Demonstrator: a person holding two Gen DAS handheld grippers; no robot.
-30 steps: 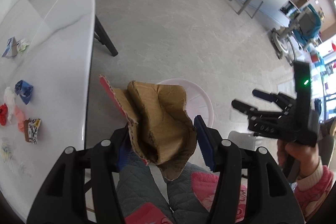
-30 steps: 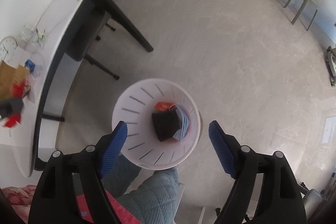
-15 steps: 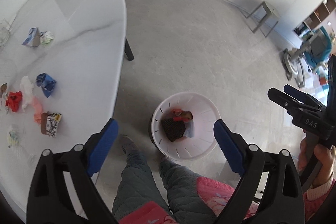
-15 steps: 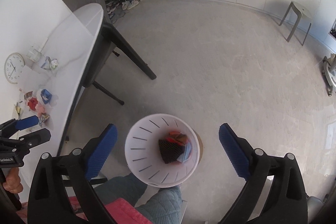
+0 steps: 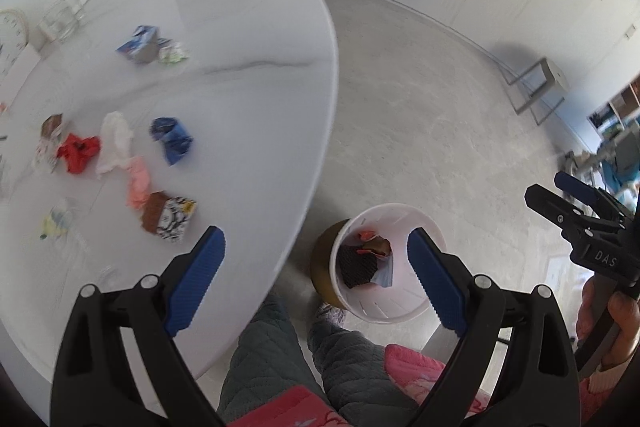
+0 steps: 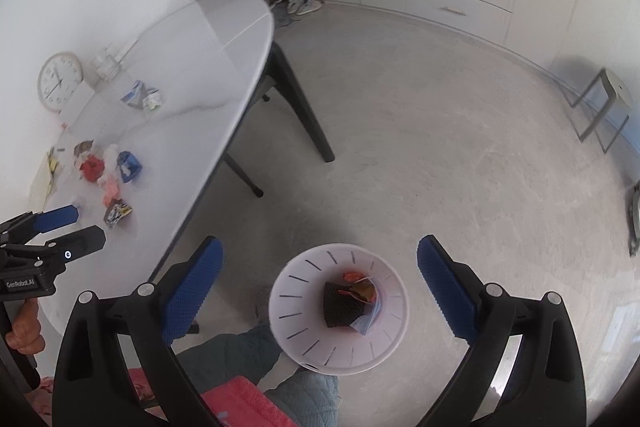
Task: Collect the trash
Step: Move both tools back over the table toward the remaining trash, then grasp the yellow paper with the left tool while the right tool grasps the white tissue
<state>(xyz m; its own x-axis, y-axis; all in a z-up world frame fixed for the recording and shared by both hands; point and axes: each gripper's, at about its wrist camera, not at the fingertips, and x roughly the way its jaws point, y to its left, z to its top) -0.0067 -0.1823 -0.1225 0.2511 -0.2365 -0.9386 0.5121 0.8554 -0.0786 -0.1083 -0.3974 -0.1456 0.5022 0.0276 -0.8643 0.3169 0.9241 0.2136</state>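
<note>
While both hang above white bin [image 6: 292,331], left claw [image 5: 316,259], right claw [image 6: 320,267] gape wide, empty.

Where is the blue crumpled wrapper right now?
The blue wrapper lies on the white table, at the left in the left wrist view, just right of a white tissue and above a pink scrap.
</note>
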